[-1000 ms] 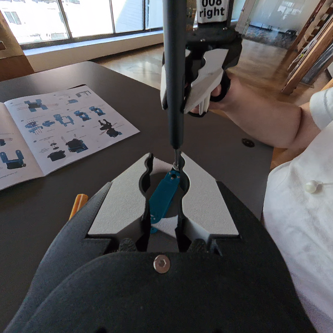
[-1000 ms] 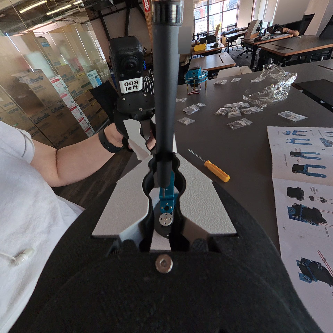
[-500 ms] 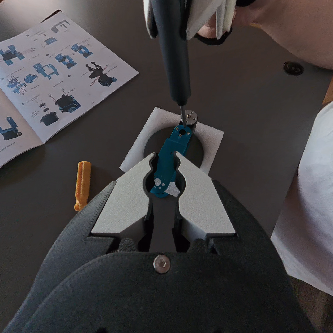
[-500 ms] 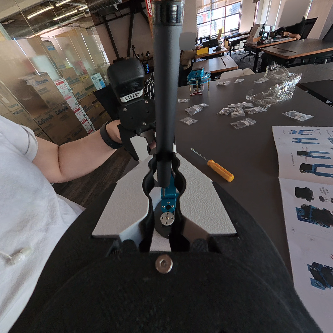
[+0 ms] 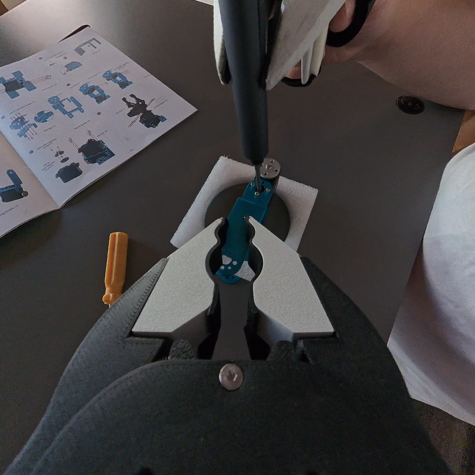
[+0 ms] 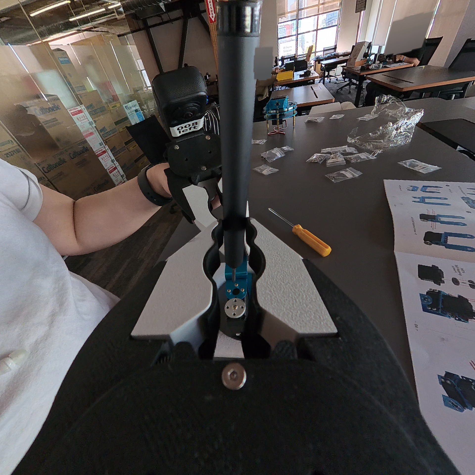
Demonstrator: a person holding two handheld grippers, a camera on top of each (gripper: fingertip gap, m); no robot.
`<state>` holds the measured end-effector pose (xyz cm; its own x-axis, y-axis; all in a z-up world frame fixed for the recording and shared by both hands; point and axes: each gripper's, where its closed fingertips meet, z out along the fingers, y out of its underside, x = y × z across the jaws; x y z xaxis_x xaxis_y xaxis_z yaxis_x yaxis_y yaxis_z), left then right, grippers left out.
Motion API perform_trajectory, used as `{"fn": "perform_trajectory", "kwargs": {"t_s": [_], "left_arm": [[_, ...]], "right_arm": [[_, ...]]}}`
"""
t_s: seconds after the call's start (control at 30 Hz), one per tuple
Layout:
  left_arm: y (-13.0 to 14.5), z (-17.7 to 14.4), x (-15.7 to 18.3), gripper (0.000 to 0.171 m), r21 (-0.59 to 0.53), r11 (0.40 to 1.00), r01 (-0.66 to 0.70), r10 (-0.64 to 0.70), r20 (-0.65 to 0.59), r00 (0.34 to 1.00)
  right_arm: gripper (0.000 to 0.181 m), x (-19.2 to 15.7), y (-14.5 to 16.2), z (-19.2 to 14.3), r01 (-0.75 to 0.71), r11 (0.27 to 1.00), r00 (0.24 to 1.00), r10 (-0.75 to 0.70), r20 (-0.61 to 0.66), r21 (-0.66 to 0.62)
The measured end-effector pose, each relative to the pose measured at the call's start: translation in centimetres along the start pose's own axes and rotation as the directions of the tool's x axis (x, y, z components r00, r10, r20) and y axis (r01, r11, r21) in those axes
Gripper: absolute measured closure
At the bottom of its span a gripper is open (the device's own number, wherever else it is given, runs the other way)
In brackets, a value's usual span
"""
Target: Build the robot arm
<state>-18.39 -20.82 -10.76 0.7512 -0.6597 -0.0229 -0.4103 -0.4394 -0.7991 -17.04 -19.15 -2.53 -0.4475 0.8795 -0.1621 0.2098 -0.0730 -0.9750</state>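
My left gripper (image 5: 236, 219) is shut on a blue metal bracket (image 5: 243, 226) and holds it over a white foam pad (image 5: 221, 180) on the dark table. My right gripper (image 6: 234, 222) is shut on a dark grey electric screwdriver (image 6: 235, 128), held upright. Its thin bit (image 5: 257, 177) points down at the bracket's end with the small holes (image 5: 259, 189). A silver round horn (image 5: 270, 167) on a black servo sits just beyond that end. In the right wrist view the bracket (image 6: 236, 282) and the horn (image 6: 234, 308) show between my fingers.
An orange-handled screwdriver (image 5: 115, 264) lies on the table (image 5: 334, 159) left of the foam. An open instruction booklet (image 5: 77, 115) lies at the far left. Several small parts bags (image 6: 334, 159), crumpled plastic wrap (image 6: 385, 128) and a blue assembled robot base (image 6: 279, 108) are farther off. The gap from one gripper's tips to the other's is roughly 8 cm.
The left wrist view has tilted down from the room toward the table. The foam pad, the bracket's end and the horn have come into view. The screwdriver bit stays at the bracket's end.
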Motion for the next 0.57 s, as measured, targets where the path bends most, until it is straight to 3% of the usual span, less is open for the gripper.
{"fn": "perform_trajectory", "kwargs": {"t_s": [0.17,0.3,0.4,0.57], "left_arm": [[0.0,0.0,0.1,0.159,0.013,1.0,0.003,-0.003,0.002,1.0],[-0.2,-0.2,-0.1,0.134,-0.001,0.997,-0.073,0.073,0.004,0.997],[0.0,-0.1,0.4,0.136,-0.03,0.988,-0.149,0.146,-0.083,0.986],[1.3,0.3,0.5,0.143,-0.128,0.974,-0.186,0.157,-0.21,0.965]], "right_arm": [[0.165,0.0,0.2,0.1,0.004,1.0,1.0,-0.004,0.0,-0.014],[0.165,-0.2,-0.2,-0.1,0.005,1.0,1.0,-0.005,0.004,0.0],[0.165,-0.2,-0.4,-0.3,-0.005,1.0,1.0,0.005,0.013,0.012],[0.165,-0.1,-0.1,-0.3,-0.012,1.0,1.0,0.012,0.011,-0.001]]}}
